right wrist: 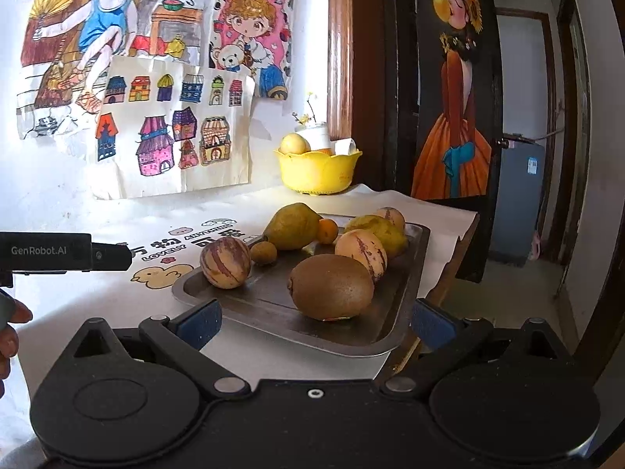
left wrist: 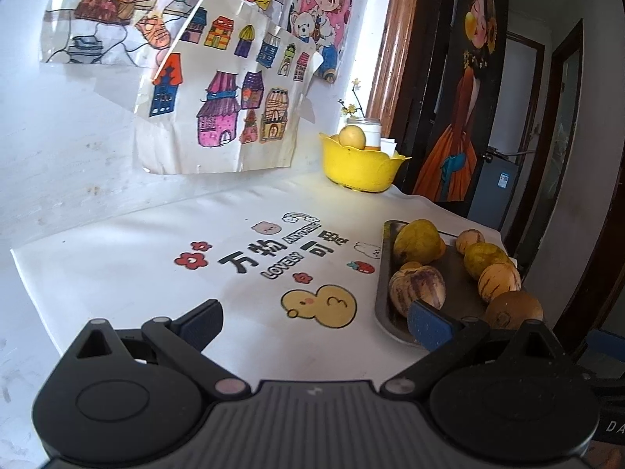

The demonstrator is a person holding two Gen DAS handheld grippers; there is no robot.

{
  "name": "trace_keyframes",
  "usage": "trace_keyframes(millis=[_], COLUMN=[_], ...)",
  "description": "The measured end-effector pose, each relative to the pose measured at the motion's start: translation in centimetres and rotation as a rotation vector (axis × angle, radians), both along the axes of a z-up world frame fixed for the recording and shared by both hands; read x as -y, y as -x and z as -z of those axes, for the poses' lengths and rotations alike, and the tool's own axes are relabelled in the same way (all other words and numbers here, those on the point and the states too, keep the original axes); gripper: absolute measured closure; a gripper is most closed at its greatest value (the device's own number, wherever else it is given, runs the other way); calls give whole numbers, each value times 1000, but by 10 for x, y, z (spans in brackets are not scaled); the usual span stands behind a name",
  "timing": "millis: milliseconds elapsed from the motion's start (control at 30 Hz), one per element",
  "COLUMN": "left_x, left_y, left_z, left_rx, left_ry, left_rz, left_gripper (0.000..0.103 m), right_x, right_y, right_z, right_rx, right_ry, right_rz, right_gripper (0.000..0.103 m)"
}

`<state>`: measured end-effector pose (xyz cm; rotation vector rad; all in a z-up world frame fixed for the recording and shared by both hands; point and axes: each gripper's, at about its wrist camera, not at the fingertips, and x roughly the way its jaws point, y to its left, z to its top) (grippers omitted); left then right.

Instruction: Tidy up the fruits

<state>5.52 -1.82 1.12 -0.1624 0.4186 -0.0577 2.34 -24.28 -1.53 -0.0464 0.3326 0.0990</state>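
A grey metal tray holds several fruits: a brown kiwi, a striped pepino, a green pear, a small orange and others. In the left wrist view the tray lies at the right with the striped pepino and the pear. A yellow bowl at the back holds a pale round fruit; the bowl also shows in the left wrist view. My right gripper is open just before the tray's near edge. My left gripper is open over the cloth, left of the tray.
A white printed cloth covers the table against a wall hung with drawings. The table edge drops off to the right toward a doorway. The left gripper's body and a hand show at the left.
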Motion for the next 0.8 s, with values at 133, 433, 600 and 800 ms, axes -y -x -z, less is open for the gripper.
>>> trace_keyframes(millis=[133,433,600,800], left_x=[-3,-8,-11,-17], left_y=[8,26,33,47], left_z=[1,0,1,3], left_rx=[-4,17,20,54], left_ry=[-9,-46,-50,-37], left_rz=[-5,-6,-5,-2], left_gripper=[0,0,0,0], right_x=[-3,-9,-11,-12], right_y=[6,16,22,32], right_z=[1,1,1,-1], right_rx=[7,24,33,60], right_ry=[5,1,4,-3], right_rz=[-9,-19,-28,-39], right_gripper=[1,1,1,1])
